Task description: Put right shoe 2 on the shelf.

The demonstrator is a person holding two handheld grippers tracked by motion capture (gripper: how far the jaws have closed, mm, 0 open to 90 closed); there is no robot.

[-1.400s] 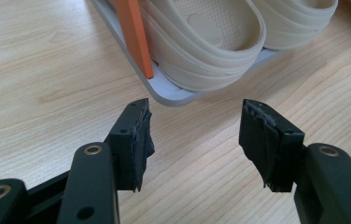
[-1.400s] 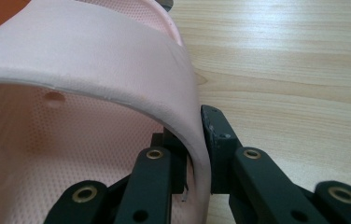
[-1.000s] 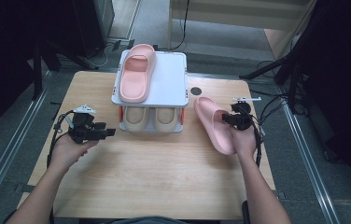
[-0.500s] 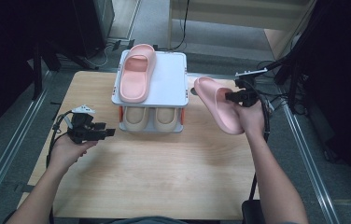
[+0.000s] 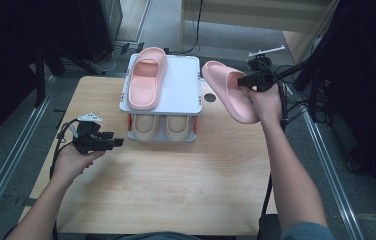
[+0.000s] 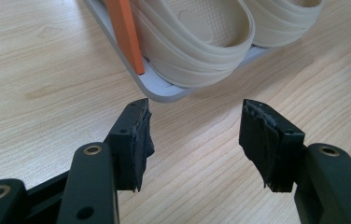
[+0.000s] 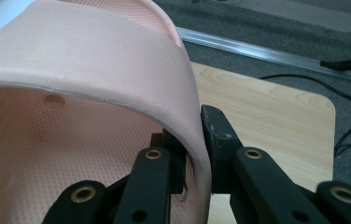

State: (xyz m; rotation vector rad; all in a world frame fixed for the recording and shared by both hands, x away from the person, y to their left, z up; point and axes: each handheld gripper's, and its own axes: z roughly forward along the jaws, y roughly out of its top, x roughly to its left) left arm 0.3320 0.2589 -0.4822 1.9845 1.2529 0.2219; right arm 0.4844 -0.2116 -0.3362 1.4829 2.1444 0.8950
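The pink slipper (image 5: 228,90) was a soft, one-piece slide with a broad strap and a finely dotted footbed. It hung in the air, tilted, just right of the rack's top shelf (image 5: 186,82) and clear of the table (image 5: 176,175), with its toe towards the shelf. The right claw (image 5: 246,82) pinched the strap's edge (image 7: 190,116). Its twin (image 5: 146,77) lay flat, sole down, on the left half of that shelf.

High overhead, two close tool views
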